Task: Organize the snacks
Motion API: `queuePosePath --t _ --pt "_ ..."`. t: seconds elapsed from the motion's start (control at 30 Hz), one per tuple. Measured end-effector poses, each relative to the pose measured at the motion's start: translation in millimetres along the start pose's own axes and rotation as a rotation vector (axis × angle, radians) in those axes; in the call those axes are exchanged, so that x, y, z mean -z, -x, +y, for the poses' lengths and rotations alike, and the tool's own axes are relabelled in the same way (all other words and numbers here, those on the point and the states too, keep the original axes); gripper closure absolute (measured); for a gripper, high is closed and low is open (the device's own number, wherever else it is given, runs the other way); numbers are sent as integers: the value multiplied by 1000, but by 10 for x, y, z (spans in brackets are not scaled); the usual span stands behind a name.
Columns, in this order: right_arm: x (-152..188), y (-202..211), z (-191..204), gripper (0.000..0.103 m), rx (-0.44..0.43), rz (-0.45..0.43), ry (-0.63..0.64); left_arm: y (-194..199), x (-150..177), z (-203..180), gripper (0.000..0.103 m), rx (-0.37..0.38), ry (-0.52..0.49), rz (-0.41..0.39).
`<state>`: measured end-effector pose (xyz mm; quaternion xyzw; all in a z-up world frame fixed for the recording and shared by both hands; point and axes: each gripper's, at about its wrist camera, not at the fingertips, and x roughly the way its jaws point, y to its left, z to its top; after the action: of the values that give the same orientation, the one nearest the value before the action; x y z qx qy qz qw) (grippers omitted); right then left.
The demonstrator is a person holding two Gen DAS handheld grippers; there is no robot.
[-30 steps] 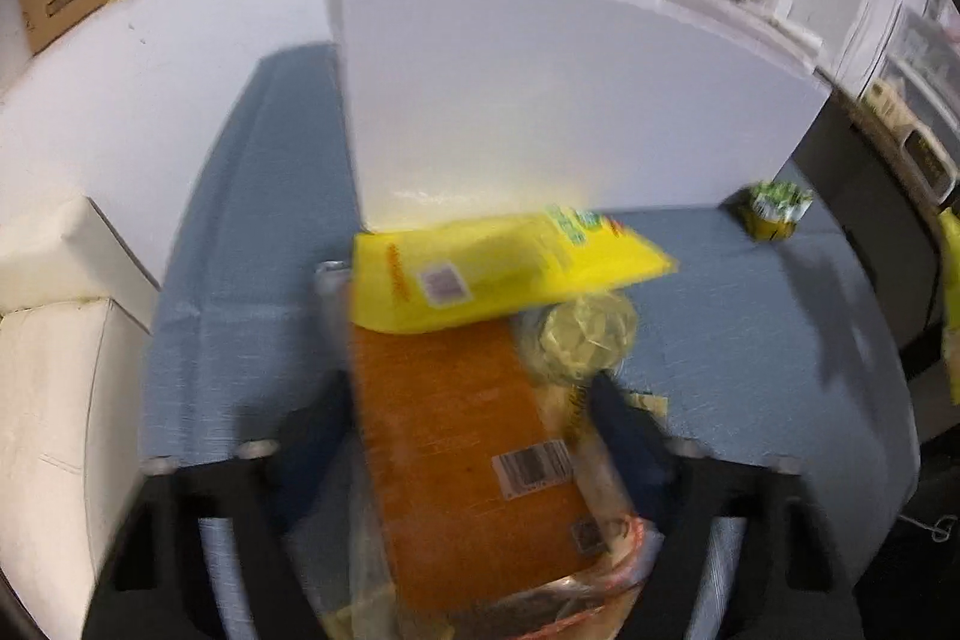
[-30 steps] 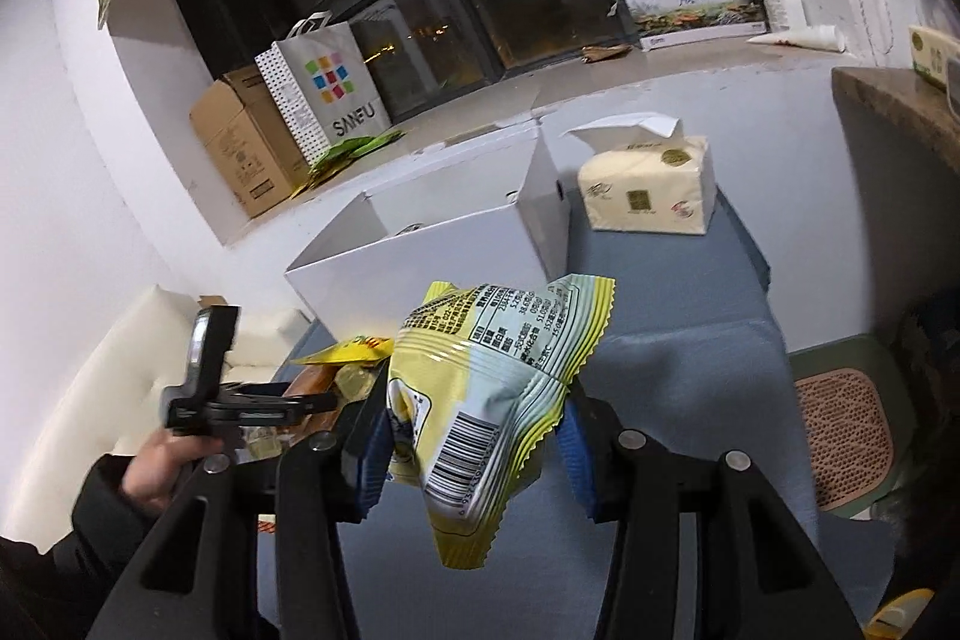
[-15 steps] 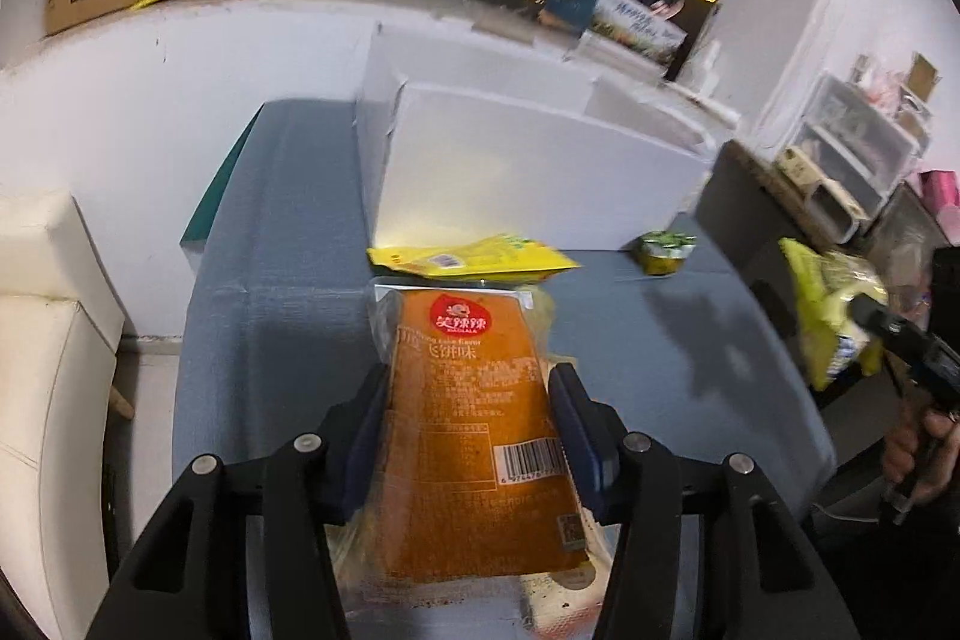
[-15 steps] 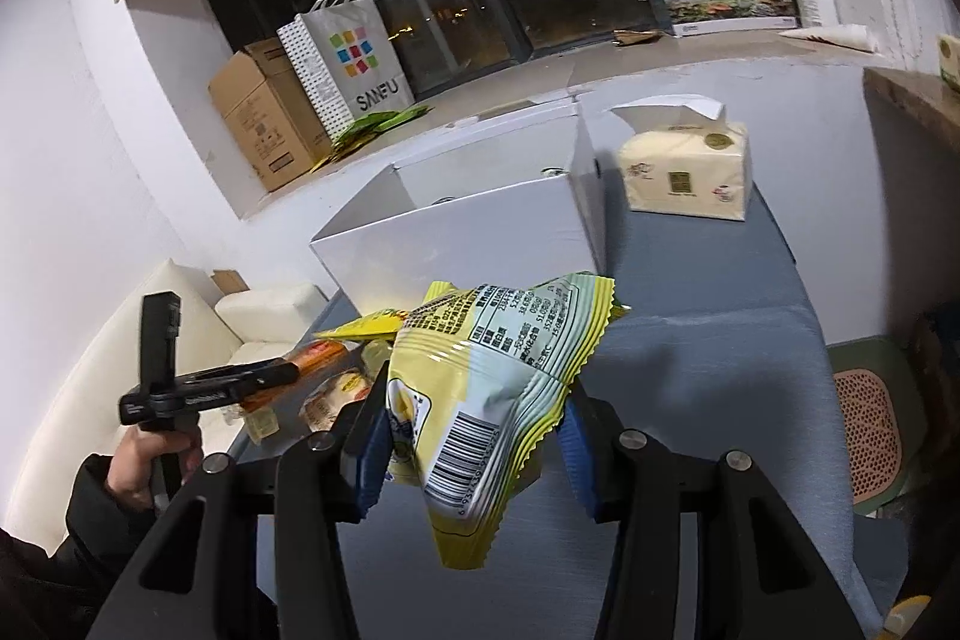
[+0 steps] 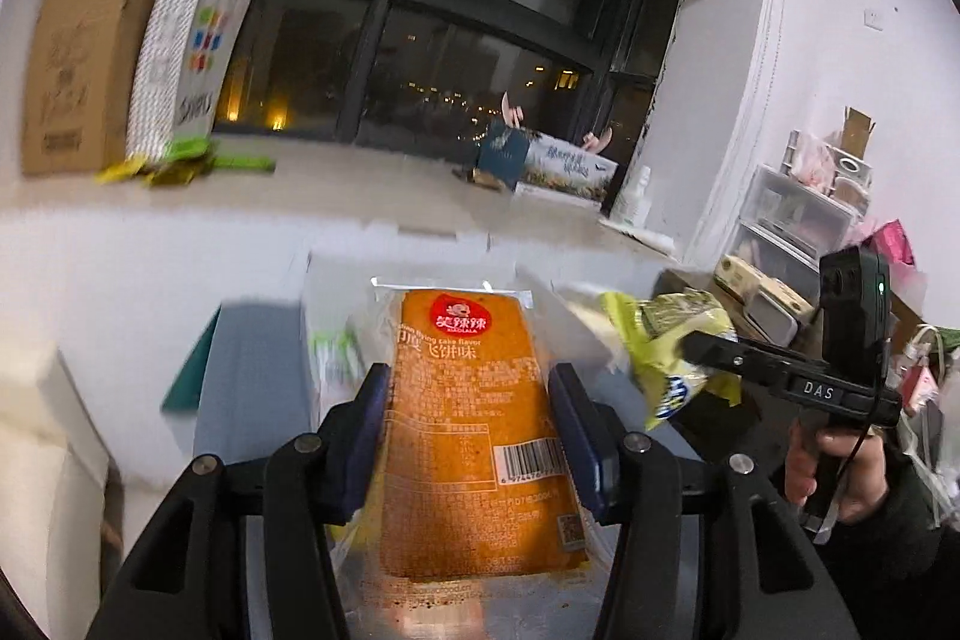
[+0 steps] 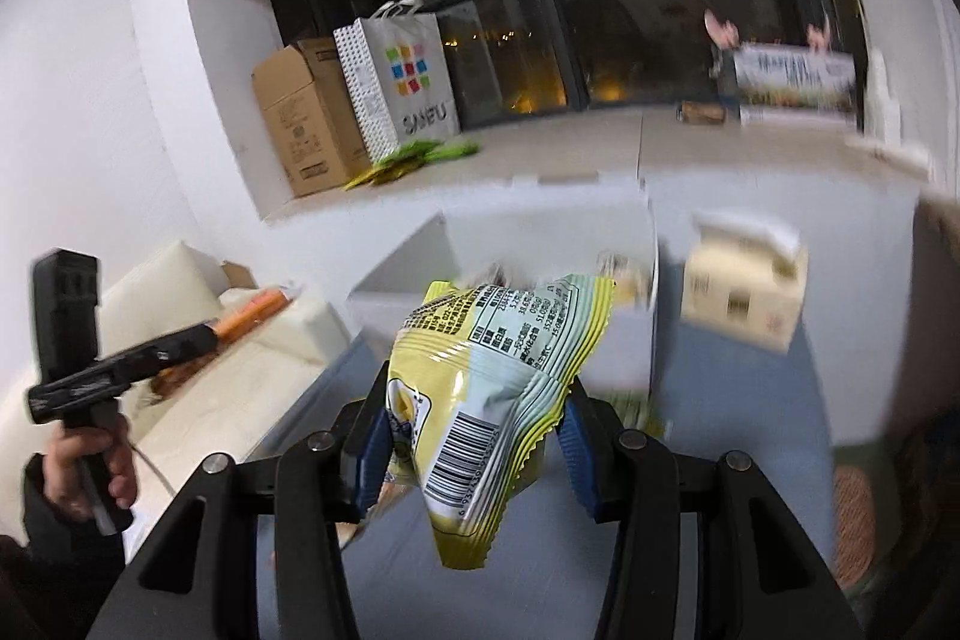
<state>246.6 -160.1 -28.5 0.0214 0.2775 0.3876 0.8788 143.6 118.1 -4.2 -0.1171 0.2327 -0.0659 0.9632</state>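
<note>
Two snack packs were up in the air, one in each gripper, and the white box [image 6: 540, 244] sat ahead of both on the blue surface [image 6: 744, 400]. From the right gripper [image 6: 474, 436] the open box lay straight in front and a bit lower, with its top facing up. The tissue pack [image 6: 744, 292] stood just beside the box. The left gripper [image 5: 468, 436] faced the same box, but its pack hid most of it, so I could not tell which hand was nearer.

The left fingers [image 5: 366, 436] were about half spread and pinched the orange pack [image 5: 474, 436] by its two long sides. Its long side ran straight out from the fingers, toward the box. The right fingers [image 6: 372, 442] were a little less than half spread and pinched the yellow bag [image 6: 492, 370] near its lower end. That bag stuck up and forward, crinkled. Both packs would likely need to go forward and down into the box.
</note>
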Motion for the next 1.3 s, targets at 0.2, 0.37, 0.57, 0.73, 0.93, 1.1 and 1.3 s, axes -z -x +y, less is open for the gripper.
queuePosePath --t 0.2,0.37,0.57,0.73,0.93,1.1,1.3 --pt "-632 -630 -243 50 26 25 -60 -879 -507 100 45 -39 -1 50" --pt "-833 -1109 -479 50 63 95 -107 -1392 -646 242 45 -87 -2 110" --pt "-883 -1390 -704 26 88 150 -150 -1644 -641 335 0 -152 13 131" --pt "-886 -1243 -743 0 89 119 -162 -1437 -585 363 0 -123 29 138" --pt "-835 -994 -579 0 75 96 -102 -1006 -589 268 0 -95 -2 107" --pt "-631 -622 -280 0 26 67 -33 -425 -400 49 0 -52 -67 68" --pt "-104 -138 13 0 -45 34 6 161 23 -189 0 1 -94 31"
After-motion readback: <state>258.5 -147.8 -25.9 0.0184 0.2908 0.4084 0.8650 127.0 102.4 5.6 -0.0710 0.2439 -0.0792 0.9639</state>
